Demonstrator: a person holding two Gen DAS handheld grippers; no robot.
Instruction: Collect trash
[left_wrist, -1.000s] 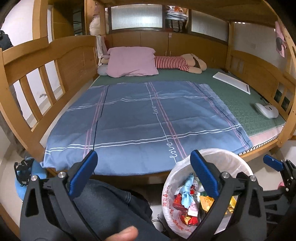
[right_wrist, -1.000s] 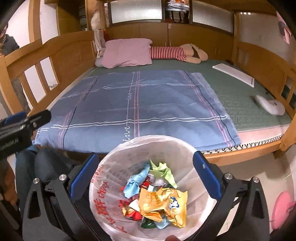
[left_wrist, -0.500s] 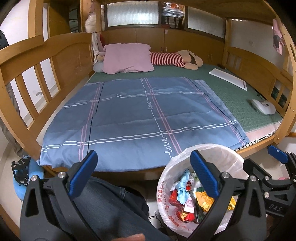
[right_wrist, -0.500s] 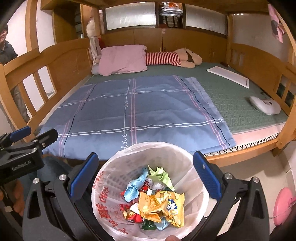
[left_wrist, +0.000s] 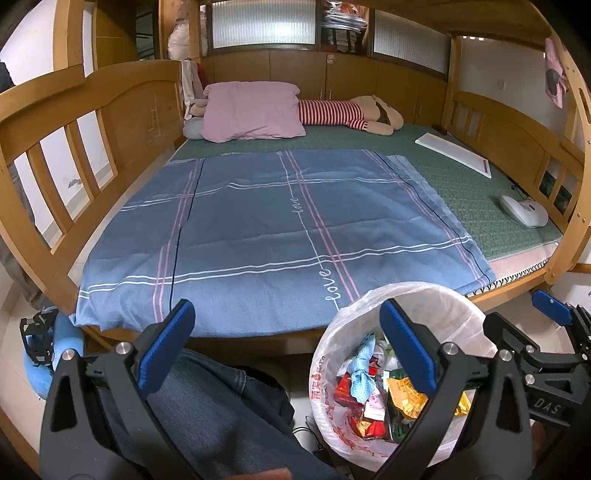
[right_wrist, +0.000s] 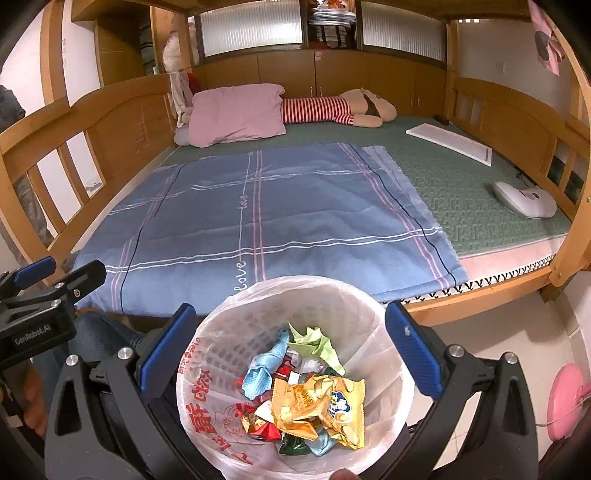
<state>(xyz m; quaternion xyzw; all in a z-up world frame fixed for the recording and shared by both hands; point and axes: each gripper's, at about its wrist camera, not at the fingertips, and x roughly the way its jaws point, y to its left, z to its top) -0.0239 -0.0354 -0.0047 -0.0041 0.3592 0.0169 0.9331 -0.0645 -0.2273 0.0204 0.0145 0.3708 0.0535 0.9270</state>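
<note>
- The white plastic-lined round waste basket (right_wrist: 295, 369) stood on the floor just beside the foot of the wooden bed (right_wrist: 480, 306), with crumpled wrappers (right_wrist: 306, 391) heaped in its bottom: an orange snack bag, a light blue twist, a pale green crumple and some red and green bits.
- My right hand-held gripper (right_wrist: 288, 350) hung directly over the basket mouth with its blue pads spread wide and nothing between them.
- My left hand-held gripper (left_wrist: 284, 347) was likewise spread wide and empty, held over my jeans-clad knee (left_wrist: 207, 406), just left of the basket.
- I judged the collecting nearly or fully done, since I saw no loose trash on the blue checked blanket (right_wrist: 258, 221) or the green mat (right_wrist: 461, 184).
- To do this step well, I would scan the bed edges before stopping, and release any further piece low over the middle of the basket, clear of the thin liner.
- Counted: one basket, two grippers, one blanket, one pink pillow (right_wrist: 236, 114), one striped plush toy (right_wrist: 332, 109), one flat white board (right_wrist: 450, 144), one white oval device (right_wrist: 524, 199).
- The wrappers were too tangled to count exactly.
</note>
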